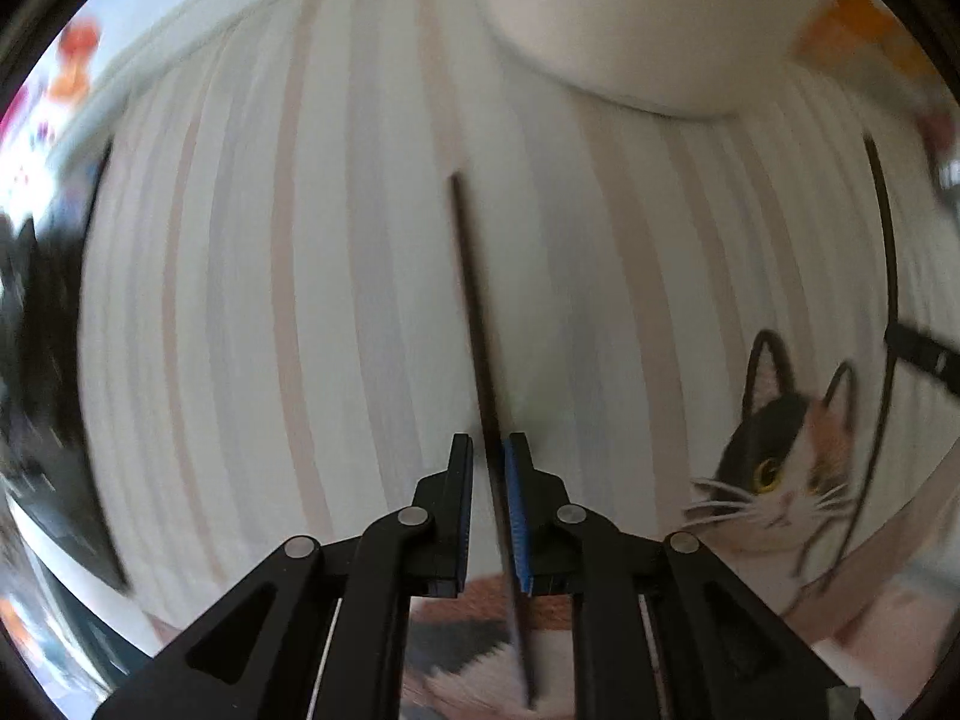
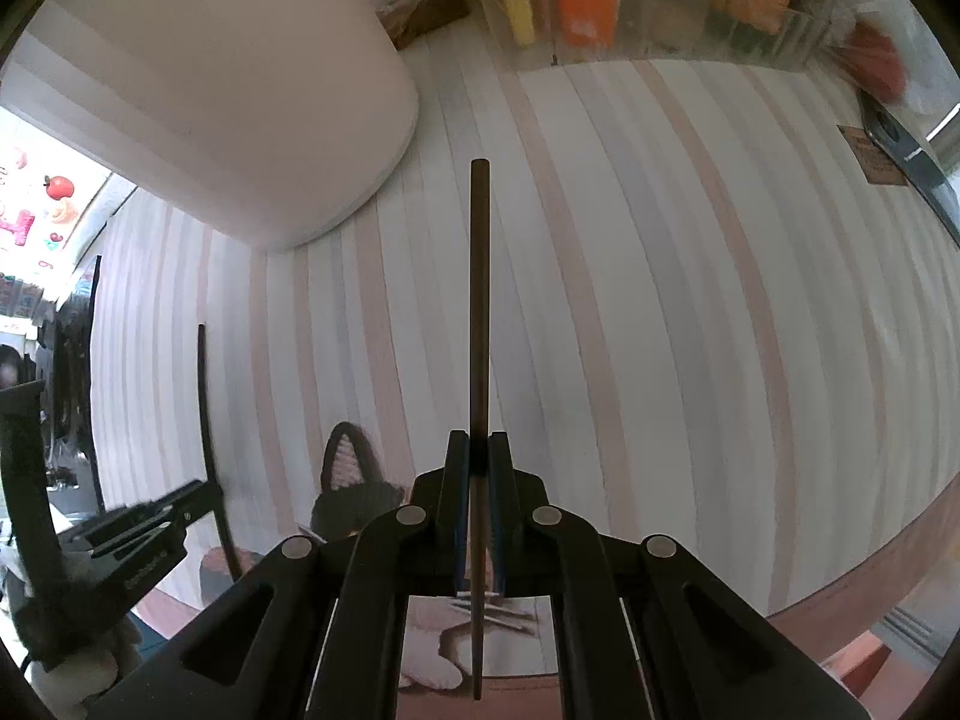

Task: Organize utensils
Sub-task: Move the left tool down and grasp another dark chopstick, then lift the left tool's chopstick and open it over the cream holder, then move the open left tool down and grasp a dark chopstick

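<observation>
My left gripper is shut on a dark chopstick that points forward over the striped tablecloth. My right gripper is shut on a second dark chopstick, also pointing forward above the cloth. A large white utensil container stands ahead and left of the right gripper; in the left wrist view the container is ahead and to the right. The left gripper with its chopstick shows at the left of the right wrist view; the right one's chopstick shows at the right of the left wrist view.
The cloth has a cat picture near the left gripper. A clear bin with orange and yellow packages stands at the far edge of the table. The table edge curves off to the right.
</observation>
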`<state>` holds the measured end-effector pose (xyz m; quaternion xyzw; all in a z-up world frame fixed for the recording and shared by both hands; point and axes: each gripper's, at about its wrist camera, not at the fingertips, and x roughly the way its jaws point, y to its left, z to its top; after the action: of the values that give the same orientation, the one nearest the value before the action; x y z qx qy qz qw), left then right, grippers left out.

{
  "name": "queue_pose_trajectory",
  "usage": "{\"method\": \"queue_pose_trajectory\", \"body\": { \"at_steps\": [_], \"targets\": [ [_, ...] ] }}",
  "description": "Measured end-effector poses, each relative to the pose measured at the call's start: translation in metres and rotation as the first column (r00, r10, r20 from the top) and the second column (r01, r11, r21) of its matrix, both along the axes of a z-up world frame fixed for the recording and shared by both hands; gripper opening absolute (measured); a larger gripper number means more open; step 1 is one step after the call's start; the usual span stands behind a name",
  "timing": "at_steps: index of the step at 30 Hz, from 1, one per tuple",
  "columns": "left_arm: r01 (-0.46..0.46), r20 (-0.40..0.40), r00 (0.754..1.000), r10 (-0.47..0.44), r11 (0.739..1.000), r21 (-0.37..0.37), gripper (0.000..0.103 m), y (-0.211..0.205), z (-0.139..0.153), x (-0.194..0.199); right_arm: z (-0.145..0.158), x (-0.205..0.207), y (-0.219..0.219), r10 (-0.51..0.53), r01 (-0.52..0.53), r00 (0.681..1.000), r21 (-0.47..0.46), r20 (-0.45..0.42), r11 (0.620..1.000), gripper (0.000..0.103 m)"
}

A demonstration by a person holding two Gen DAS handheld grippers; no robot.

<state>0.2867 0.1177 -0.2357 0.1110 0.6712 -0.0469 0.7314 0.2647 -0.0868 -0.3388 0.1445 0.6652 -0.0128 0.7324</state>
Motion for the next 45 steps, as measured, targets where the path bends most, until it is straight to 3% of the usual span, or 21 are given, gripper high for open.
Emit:
{"method": "queue_pose_trajectory", "body": {
  "at_steps": [1,8,17,22,27,35,41,45],
  "targets": [
    [0.015,0.001,1.000,-0.015,1.000,0.005,0.003,-0.006,0.000,0.001,-0.001,0.000,0.000,0.001,-0.001,1.000,-0.002,-0.002,1.000,0.006],
    [-0.011,0.059,0.998,0.011,1.000,-0.002,0.003,-0.023,0.007,-0.007,-0.004,-0.001,-0.002,-0.010,0.010,1.000,0.000,-0.013,1.000,0.006],
    [-0.068,0.176,0.980,0.091,0.989,-0.129,0.003,-0.016,0.070,-0.022,0.014,-0.002,-0.008,-0.010,0.011,0.999,-0.014,0.030,1.000,0.006],
    [-0.074,0.252,0.960,0.121,0.979,-0.188,0.003,0.000,0.092,-0.074,0.033,-0.005,-0.010,-0.017,0.018,0.997,-0.012,0.072,1.000,0.006],
    [-0.076,0.345,0.924,0.162,0.966,-0.249,0.002,0.016,0.129,-0.085,0.055,-0.004,-0.016,-0.031,0.031,0.993,0.005,0.116,1.000,0.006],
    [-0.046,0.502,0.838,0.215,0.944,-0.328,0.002,0.031,0.194,-0.073,0.107,0.006,-0.022,-0.033,0.029,0.973,0.020,0.229,0.999,0.006],
    [-0.025,0.568,0.783,0.253,0.926,-0.377,0.000,0.044,0.230,-0.067,0.145,0.016,-0.019,-0.025,0.016,0.951,0.033,0.309,0.999,0.006],
    [-0.007,0.592,0.762,0.262,0.917,-0.398,0.000,0.047,0.247,-0.066,0.161,0.020,-0.019,-0.027,0.011,0.939,0.047,0.344,0.999,0.006]
  ]
}}
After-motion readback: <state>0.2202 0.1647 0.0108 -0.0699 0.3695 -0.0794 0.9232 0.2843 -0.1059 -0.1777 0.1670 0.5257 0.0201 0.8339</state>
